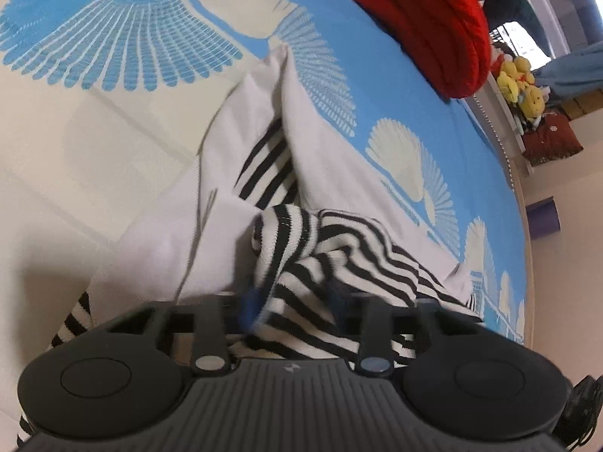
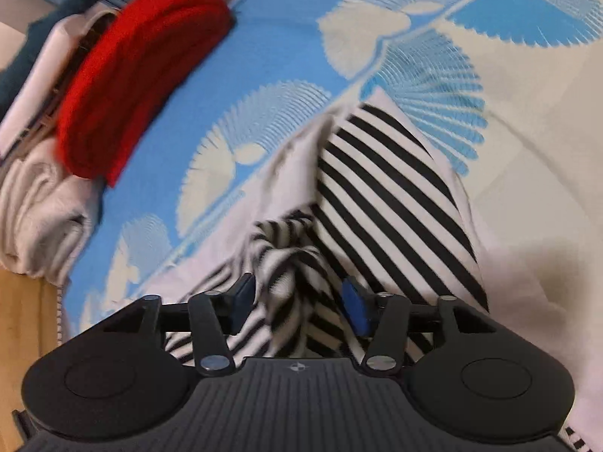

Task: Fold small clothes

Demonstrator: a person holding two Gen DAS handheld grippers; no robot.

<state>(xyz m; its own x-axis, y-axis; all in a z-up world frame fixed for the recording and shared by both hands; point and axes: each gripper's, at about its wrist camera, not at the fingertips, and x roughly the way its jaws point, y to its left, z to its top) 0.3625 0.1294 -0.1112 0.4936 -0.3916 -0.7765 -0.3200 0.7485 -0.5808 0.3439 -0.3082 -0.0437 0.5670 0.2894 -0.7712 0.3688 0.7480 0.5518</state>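
Observation:
A small garment, white outside with black-and-white stripes [image 1: 358, 248], lies crumpled on a blue and cream bedspread [image 1: 113, 56]. In the left wrist view my left gripper [image 1: 293, 298] has a bunched striped fold between its blue pads, and the cloth drapes over both fingers. In the right wrist view the same garment [image 2: 377, 196] shows a flat striped panel ahead. A raised striped ridge fills the gap between the pads of my right gripper [image 2: 299, 301]. Both grippers point steeply down at the cloth.
A folded red knit [image 1: 433, 19] [image 2: 139, 75] lies on the bed beyond the garment, beside a stack of cream and dark clothes [image 2: 37, 207]. The bed's edge runs near the red knit. Yellow plush toys [image 1: 522, 83] sit on a shelf past it.

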